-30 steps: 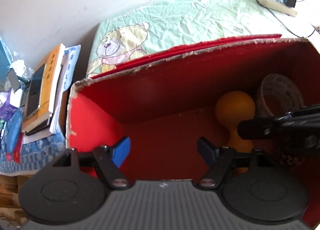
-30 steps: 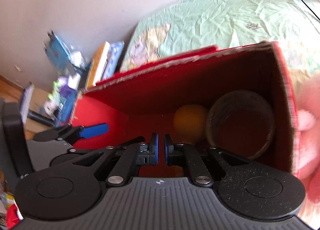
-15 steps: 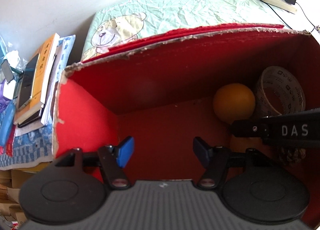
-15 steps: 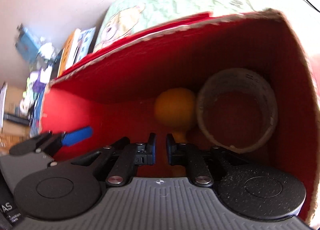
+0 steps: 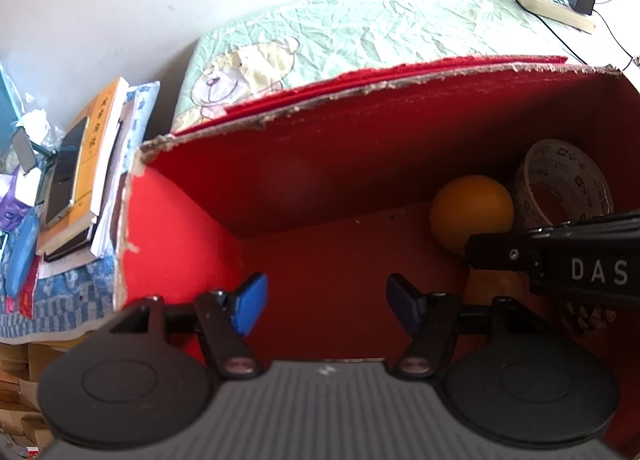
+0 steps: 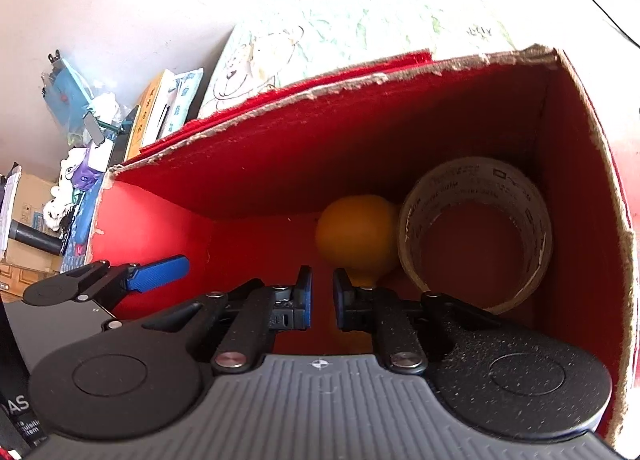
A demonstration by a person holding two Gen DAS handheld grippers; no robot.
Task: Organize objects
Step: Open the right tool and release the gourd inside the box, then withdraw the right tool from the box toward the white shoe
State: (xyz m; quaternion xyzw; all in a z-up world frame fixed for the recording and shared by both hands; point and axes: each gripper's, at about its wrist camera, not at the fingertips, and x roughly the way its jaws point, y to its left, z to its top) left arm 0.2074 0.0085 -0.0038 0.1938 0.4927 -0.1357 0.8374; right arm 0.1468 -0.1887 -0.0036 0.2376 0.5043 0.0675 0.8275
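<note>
An open red cardboard box [image 5: 360, 164] stands on a bed. At its right end lie an orange bulb-shaped thing [image 5: 472, 212] and a printed tape roll [image 5: 560, 168], the bulb touching the roll. My left gripper [image 5: 326, 300] hangs open over the box's bare left half with nothing between its blue pads. My right gripper [image 6: 320, 298] is shut to a thin slit above the neck of the orange bulb [image 6: 356, 236], beside the tape roll [image 6: 472, 176]; nothing shows in the slit. In the left wrist view its black fingers cross over the bulb's neck.
The pale green sheet [image 5: 360, 40] with a bear print lies beyond the box. A power strip [image 5: 556, 4] with a charger and cable sits at the far right. Books and a phone [image 5: 80, 180] are stacked left of the box. A brown scaly thing [image 5: 584, 316] lies under the right gripper.
My right gripper leaned closer into the box, and its pads parted by a sliver. My left gripper's jaws narrowed a little. The bulb and the roll stayed where they were.
</note>
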